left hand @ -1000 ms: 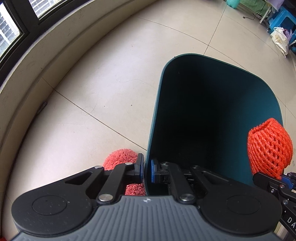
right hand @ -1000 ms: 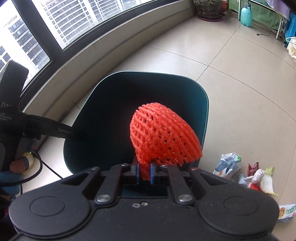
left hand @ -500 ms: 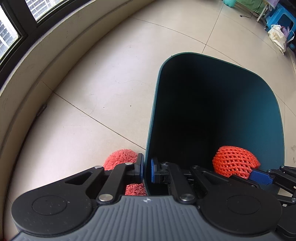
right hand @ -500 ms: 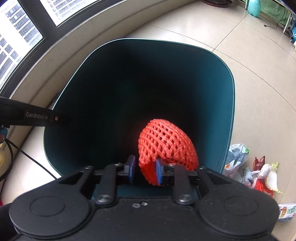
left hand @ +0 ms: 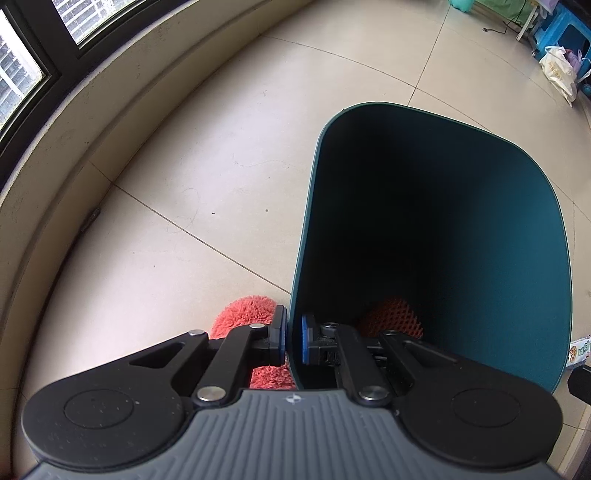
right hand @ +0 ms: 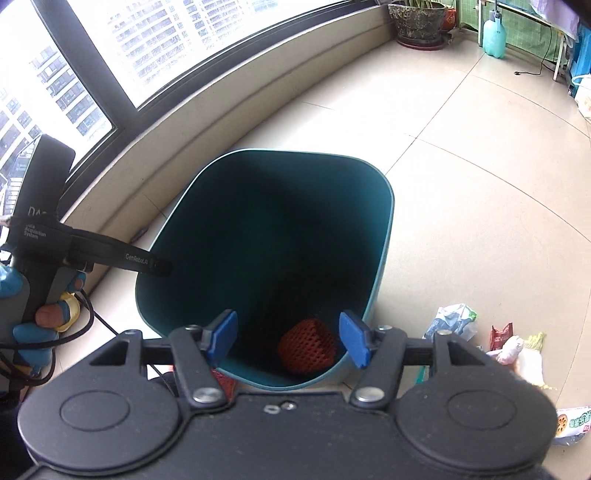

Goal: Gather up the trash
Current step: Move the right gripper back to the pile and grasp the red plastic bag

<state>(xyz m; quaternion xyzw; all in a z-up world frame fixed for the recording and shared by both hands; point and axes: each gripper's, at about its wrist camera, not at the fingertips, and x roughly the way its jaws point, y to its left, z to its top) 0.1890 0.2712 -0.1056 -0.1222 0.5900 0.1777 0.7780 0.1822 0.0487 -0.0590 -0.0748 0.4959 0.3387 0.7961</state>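
You let go: your right gripper (right hand: pixel 288 341) was spreading its jaws with nothing between them, and the orange foam fruit net (right hand: pixel 307 346) that it had held a second earlier lay below it at the bottom of the dark teal plastic bin (right hand: pixel 380 236). Your left gripper (left hand: pixel 293 339) stayed clamped on the bin's near wall. One piece was collected; crumpled wrappers (right hand: pixel 452 321) waited on the floor to the right.

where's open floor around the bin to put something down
Bare tile lies between the teal bin and the window ledge, and beyond the bin toward the plant pot. It is crowded to the bin's right, where the wrappers lie.
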